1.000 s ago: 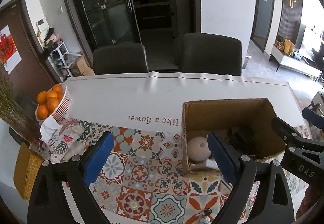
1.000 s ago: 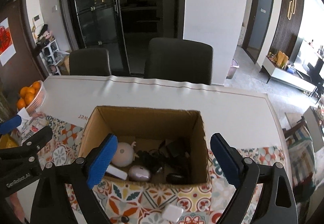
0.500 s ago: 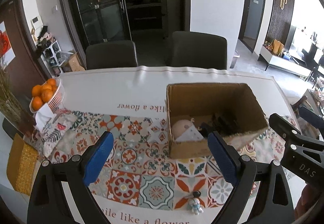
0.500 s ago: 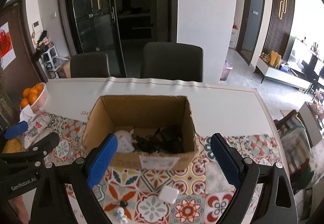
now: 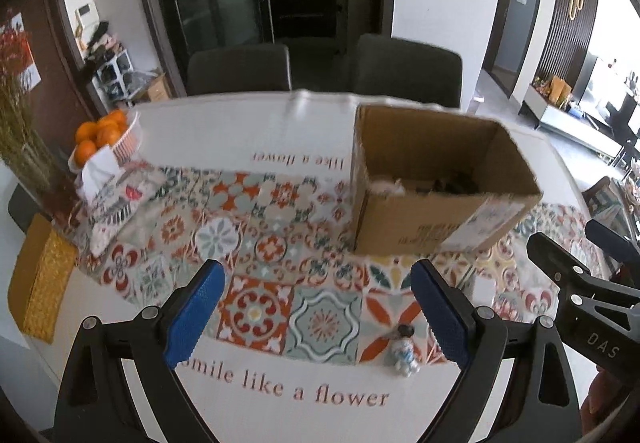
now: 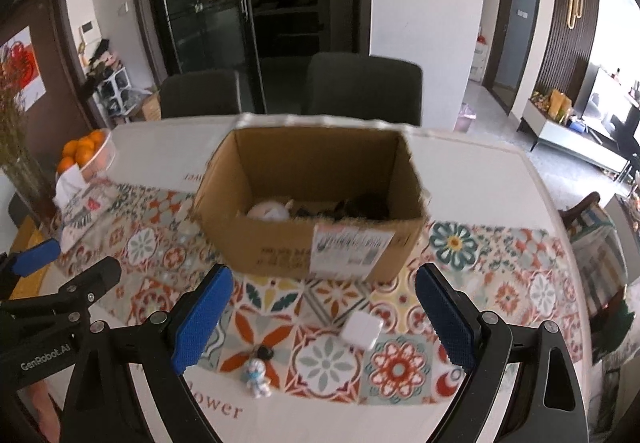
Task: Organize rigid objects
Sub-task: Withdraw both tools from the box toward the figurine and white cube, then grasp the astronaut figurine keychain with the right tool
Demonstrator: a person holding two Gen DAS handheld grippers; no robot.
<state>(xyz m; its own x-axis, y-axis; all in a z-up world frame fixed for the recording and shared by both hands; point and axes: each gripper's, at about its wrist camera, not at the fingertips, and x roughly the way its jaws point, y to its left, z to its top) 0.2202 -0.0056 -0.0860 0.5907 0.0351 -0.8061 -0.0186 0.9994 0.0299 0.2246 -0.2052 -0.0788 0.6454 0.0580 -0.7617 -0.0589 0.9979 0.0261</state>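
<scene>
While both my jaws stand wide with nothing between them, my left gripper (image 5: 316,317) and right gripper (image 6: 322,321) hang over the patterned tabletop (image 6: 500,283). From left to right I count one bowl of oranges (image 6: 86,153), one small astronaut figure (image 6: 258,379), one white cube (image 6: 360,331), and behind them one open cardboard box (image 6: 312,203) holding several items.

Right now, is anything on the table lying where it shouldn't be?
Yes. Two small things sit loose on the patterned cloth in front of the cardboard box: a tiny toy figure lying on its side, and a white cube. The box already holds other bits. Both grippers are open and empty.
</scene>
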